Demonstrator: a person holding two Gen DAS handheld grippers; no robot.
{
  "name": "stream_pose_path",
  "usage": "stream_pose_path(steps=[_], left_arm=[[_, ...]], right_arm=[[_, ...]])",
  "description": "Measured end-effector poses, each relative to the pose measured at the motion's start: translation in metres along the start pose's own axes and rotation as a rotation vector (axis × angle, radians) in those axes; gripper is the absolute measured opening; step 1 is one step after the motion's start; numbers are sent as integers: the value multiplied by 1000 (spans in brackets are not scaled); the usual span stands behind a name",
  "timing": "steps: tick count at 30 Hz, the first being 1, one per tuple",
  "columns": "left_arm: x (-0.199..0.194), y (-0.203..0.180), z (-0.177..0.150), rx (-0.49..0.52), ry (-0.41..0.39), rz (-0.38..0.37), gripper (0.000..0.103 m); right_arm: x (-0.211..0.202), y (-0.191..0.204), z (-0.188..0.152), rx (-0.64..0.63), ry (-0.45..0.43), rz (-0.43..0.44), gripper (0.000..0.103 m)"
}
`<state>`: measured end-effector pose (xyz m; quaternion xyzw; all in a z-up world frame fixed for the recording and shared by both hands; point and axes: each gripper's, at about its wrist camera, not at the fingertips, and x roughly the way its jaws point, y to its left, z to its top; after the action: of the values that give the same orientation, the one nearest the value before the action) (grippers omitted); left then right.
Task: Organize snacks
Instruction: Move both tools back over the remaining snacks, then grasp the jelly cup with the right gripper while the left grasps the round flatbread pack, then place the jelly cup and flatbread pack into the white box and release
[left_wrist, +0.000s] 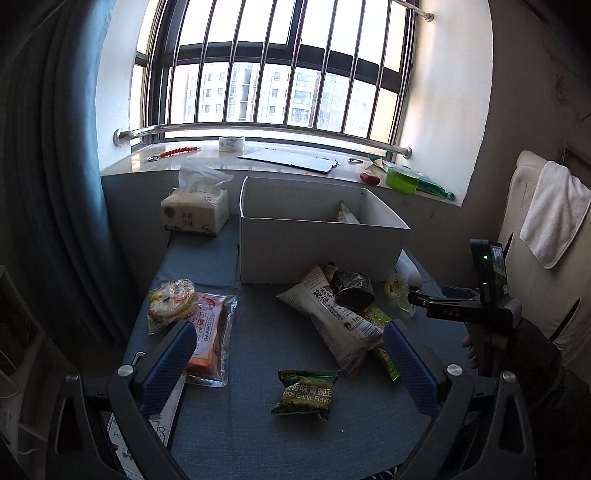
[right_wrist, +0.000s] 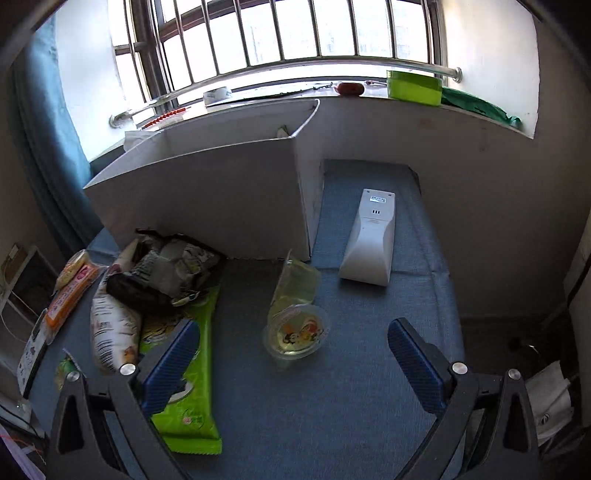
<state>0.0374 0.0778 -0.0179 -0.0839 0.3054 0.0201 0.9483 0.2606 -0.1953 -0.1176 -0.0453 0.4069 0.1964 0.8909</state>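
Both grippers are hanging over the blue-grey table with their blue-padded fingers spread wide and nothing between them. The left gripper is hovering above the green pea packet, the one reading "Peas Garlic Flavor", which is lying flat just in front of it. The right gripper is sitting right over the clear jelly cup, which is lying on its side with a second cup touching it behind.

The white cardboard box is standing open at the back of the table, with one packet leaning inside against its far wall. In front of the box a pile is lying: a long white snack bag, a dark wrapped snack on top of it, and a long bright-green packet poking out underneath. Off to the left, a round cake in clear wrap is overlapping an orange-and-clear packet.

A tissue pack is sitting left of the box, and a white remote is lying to its right.
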Motion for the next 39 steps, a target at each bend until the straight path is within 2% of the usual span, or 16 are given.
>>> stream_pose_path(steps=[2,9,11,12,13,17,21,24,28,31,33,35,36,39], left_arm=[[7,7,-2,-11,14,10,103],[51,47,-4,-96,80,15,103],[65,58,-3,-105,97,45,103],[71,64,-2,-108,102,52,103],[77,69,-2,-115,114,62,103],[92,86,-1,-122,134,78,103],[106,105,3,-107,152,61,103],[123,128,9,-138,188,36,103],[153,156,13,-217,259,77,103],[178,156,17,-209,303,84,103],[195,157,20,-212,346,122,102],[208,159,22,-226,369,127,92],[211,159,22,-232,371,129,78],[204,150,24,-204,346,95,78]], right_arm=[[12,0,4,-21,16,-56,103],[27,2,2,-26,74,-44,103],[30,7,0,-47,93,-47,89],[34,8,-2,-57,115,-48,54],[35,10,-3,-64,128,-69,48],[25,15,-8,-81,114,-57,48],[-2,23,-16,-95,75,-50,48],[-27,31,-24,-105,38,-21,48],[-53,43,-29,-100,11,10,48],[-61,50,-31,-88,3,39,48],[-65,54,-31,-87,1,67,48],[-65,59,-30,-100,0,81,48],[-68,62,-30,-113,-7,72,48],[-76,66,-29,-123,-30,78,48]])
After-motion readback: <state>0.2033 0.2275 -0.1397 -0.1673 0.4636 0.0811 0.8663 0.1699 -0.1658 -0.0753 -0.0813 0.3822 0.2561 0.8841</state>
